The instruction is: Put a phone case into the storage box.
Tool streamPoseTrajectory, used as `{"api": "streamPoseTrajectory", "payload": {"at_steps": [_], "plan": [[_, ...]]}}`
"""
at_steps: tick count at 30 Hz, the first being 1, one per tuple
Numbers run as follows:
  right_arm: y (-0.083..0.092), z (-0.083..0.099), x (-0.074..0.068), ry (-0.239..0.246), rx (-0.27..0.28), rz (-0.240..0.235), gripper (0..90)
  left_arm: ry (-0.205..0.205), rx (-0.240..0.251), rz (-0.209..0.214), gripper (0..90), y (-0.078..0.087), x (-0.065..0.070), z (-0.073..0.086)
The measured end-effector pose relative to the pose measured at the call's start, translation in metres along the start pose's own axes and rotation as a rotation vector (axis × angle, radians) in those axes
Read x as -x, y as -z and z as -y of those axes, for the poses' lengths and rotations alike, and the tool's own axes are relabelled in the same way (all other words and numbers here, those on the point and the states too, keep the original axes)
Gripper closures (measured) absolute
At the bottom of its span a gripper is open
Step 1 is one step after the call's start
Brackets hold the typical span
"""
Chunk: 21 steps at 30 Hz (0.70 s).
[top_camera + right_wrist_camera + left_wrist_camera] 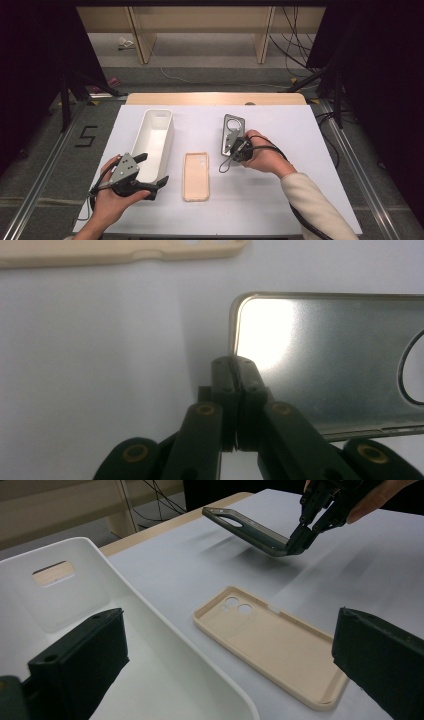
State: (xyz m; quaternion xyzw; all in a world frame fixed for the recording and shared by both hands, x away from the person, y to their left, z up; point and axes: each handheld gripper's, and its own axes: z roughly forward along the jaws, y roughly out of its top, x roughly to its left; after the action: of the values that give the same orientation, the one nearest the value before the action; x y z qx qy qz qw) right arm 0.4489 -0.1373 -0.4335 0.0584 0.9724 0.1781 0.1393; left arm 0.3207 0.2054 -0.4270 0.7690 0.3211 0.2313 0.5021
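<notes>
A grey phone case [240,127] is right of the table's centre, and my right gripper [235,145] is shut on its near edge. The left gripper view shows this grey case [250,527] tilted and lifted off the table, pinched at one end by the right gripper [297,542]. In the right gripper view the jaws [235,365] meet on the rim of the grey case [325,365]. A beige phone case [195,176] lies flat, hollow side up, in the middle. My left gripper [153,168] stands open at the near end of a white bin [141,131], holding nothing.
A white sheet [280,200] covers the table, with a wooden strip [215,98] along its far edge. The white bin [150,615] has nothing in it. The beige case [272,647] lies between the bin and the right hand. Cables run across the floor beyond the table.
</notes>
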Motion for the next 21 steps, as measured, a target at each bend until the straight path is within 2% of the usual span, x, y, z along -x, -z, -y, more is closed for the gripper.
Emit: {"api": "streamPoseTrajectory", "payload": {"at_steps": [1, 3, 4, 7, 8, 10, 21], "plan": [[0.002, 0.002, 0.000, -0.007, 0.021, -0.002, 89.6, 0.000, 0.000, 0.000, 0.8, 0.000, 0.000, 0.000], [0.003, 0.003, -0.001, -0.018, 0.029, -0.006, 89.6, 0.001, 0.001, -0.001, 0.8, 0.000, 0.000, 0.000], [0.006, 0.006, -0.003, -0.024, 0.058, -0.004, 89.6, 0.002, 0.001, 0.000, 0.8, 0.000, 0.000, 0.000], [0.008, 0.008, -0.004, -0.036, 0.072, -0.001, 89.6, 0.002, 0.000, -0.001, 0.9, 0.000, 0.000, 0.000], [0.009, 0.010, -0.005, -0.038, 0.105, -0.001, 89.6, 0.001, 0.000, -0.001, 0.9, 0.000, 0.000, 0.000], [0.011, 0.011, -0.008, -0.051, 0.130, -0.002, 89.6, 0.000, 0.001, -0.002, 0.9, 0.001, 0.000, 0.000], [0.023, 0.016, -0.022, -0.068, 0.221, 0.007, 89.6, -0.002, 0.000, -0.001, 1.0, 0.000, 0.000, 0.000]]}}
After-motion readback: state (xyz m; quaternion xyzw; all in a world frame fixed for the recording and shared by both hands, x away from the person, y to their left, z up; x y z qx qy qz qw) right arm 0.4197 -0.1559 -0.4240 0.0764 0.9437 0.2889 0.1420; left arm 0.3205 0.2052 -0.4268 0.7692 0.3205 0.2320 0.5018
